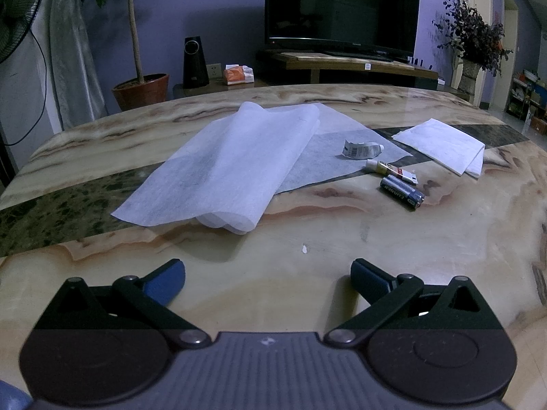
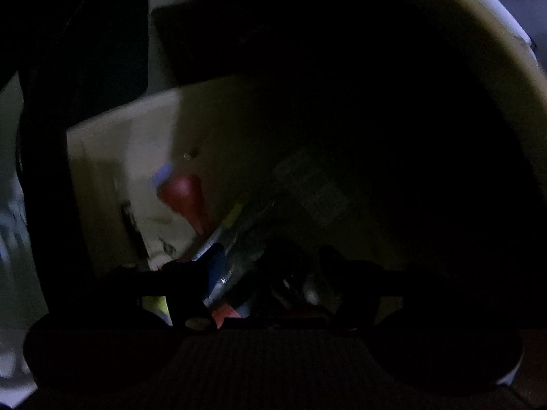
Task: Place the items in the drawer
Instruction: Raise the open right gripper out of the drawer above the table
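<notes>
Lying well ahead and right of the released left claw, batteries rest apart.

The left gripper had a ribbed grey body with two round black discs at its sides. Black link arms ran from silver rivets to triangular black brackets, each with a small screw at its tip. Its two fingers wore blue pads. The right gripper showed only as a dark silhouette with the same ribbed body.
</notes>
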Tool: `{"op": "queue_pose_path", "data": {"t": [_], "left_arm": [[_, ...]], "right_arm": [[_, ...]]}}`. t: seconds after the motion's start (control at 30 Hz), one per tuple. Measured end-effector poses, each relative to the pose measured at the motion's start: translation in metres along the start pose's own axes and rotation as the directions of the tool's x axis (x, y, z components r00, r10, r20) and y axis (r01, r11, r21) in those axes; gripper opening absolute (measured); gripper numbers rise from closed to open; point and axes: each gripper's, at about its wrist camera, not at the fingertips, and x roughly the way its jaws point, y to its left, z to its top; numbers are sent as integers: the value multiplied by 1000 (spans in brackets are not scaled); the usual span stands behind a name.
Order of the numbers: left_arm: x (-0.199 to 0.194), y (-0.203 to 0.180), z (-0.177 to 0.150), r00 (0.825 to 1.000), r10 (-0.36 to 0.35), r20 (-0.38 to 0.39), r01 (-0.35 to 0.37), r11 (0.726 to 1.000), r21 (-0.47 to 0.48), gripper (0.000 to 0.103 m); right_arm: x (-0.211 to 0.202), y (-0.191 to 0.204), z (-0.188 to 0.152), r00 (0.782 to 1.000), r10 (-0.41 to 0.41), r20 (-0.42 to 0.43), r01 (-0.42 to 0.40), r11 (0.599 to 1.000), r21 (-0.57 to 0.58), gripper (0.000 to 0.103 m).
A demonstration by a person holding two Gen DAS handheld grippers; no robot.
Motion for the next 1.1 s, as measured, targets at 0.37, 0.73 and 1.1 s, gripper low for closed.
{"op": "queue_pose_path", "data": {"t": [0.37, 0.73, 1.1], "left_arm": [[0, 0, 0, 1000, 0, 0, 0, 1000, 0, 103], [0, 0, 0, 1000, 0, 0, 0, 1000, 0, 103], [0, 0, 0, 1000, 0, 0, 0, 1000, 0, 103]], "right_arm": [[-26, 17, 11, 993, 99, 69, -94, 993, -70, 65], [-110, -13, 18, 854, 257, 451, -331, 939, 91, 63], [-159, -96, 9, 702, -100, 706, -298, 859, 417, 64]]}}
